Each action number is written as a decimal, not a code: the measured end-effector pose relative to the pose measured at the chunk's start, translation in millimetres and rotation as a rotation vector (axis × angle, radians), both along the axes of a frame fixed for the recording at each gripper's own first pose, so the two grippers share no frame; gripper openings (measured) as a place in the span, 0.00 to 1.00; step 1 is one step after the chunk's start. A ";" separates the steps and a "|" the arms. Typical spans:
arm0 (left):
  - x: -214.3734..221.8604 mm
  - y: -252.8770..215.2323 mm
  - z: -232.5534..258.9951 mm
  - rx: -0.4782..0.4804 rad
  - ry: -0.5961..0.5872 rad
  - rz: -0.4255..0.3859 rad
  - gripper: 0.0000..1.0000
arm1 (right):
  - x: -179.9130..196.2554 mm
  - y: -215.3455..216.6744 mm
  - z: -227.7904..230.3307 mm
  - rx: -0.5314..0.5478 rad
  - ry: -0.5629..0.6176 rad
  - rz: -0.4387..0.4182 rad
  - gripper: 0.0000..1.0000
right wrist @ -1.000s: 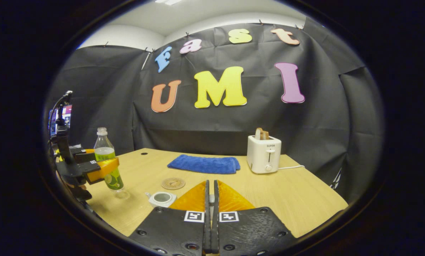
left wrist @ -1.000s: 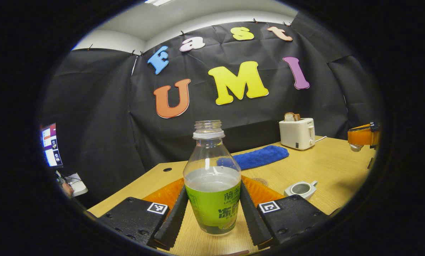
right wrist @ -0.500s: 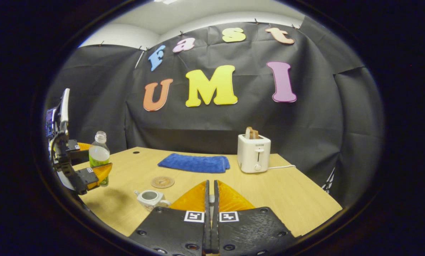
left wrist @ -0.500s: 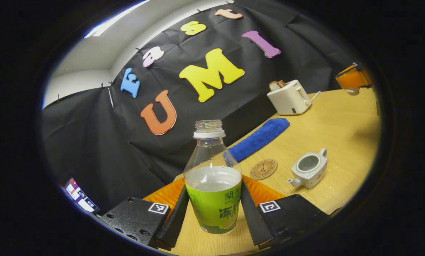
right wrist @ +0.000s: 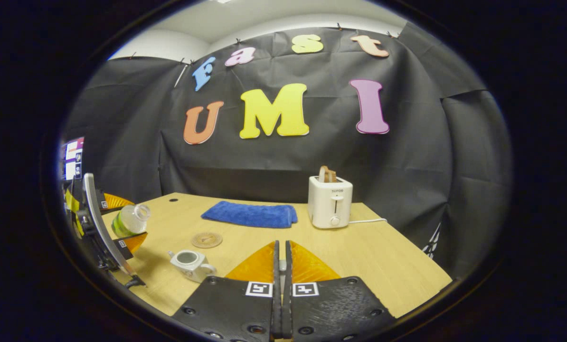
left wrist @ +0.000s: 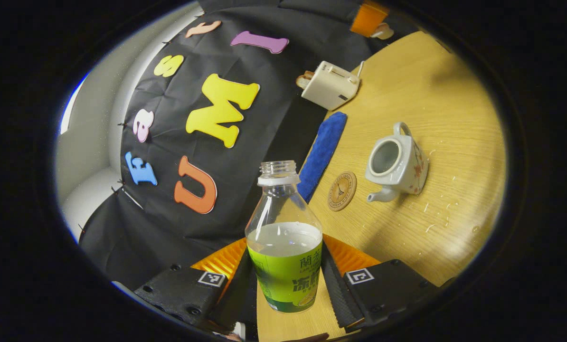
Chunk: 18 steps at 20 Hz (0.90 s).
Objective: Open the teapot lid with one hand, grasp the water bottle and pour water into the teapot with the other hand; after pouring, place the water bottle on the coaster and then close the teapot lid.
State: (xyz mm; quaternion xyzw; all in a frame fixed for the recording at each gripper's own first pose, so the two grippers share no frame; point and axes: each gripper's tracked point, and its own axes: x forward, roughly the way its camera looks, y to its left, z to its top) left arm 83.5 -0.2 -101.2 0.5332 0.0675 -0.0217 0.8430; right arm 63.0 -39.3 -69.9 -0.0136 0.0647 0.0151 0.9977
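My left gripper (left wrist: 284, 259) is shut on the clear water bottle (left wrist: 283, 237), which has a green label, no cap and is about half full. In the right gripper view the bottle (right wrist: 130, 219) leans steeply towards the teapot, held above the table by the left gripper (right wrist: 122, 228). The white teapot (left wrist: 395, 161) stands open on the table, its spout towards the round coaster (left wrist: 342, 191). My right gripper (right wrist: 281, 248) is shut; in the left gripper view it (left wrist: 369, 19) holds the small white lid (left wrist: 384, 32) high above the table. The teapot (right wrist: 188, 262) and coaster (right wrist: 206, 240) lie left of it.
A folded blue towel (right wrist: 248, 213) and a white toaster (right wrist: 330, 202) with bread in it stand at the back of the wooden table (right wrist: 383, 256). A monitor (right wrist: 72, 156) glows at far left. Small white flecks lie on the table near the teapot.
My left gripper has rolled and tipped the bottle over towards the teapot, drawing nearer above it. The right gripper stays shut and has shifted slightly.
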 end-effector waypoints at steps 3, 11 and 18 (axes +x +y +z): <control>0.8 -3.6 -2.6 0.073 0.022 -0.007 0.77 | 0.1 -6.1 0.0 0.002 0.003 -0.013 0.01; 0.1 -29.2 -7.9 0.385 0.104 -0.063 0.77 | -2.6 -25.3 9.2 -0.027 -0.014 -0.060 0.01; -7.0 -35.3 -13.1 0.596 0.161 -0.047 0.77 | -2.1 -28.1 4.9 -0.024 0.006 -0.065 0.01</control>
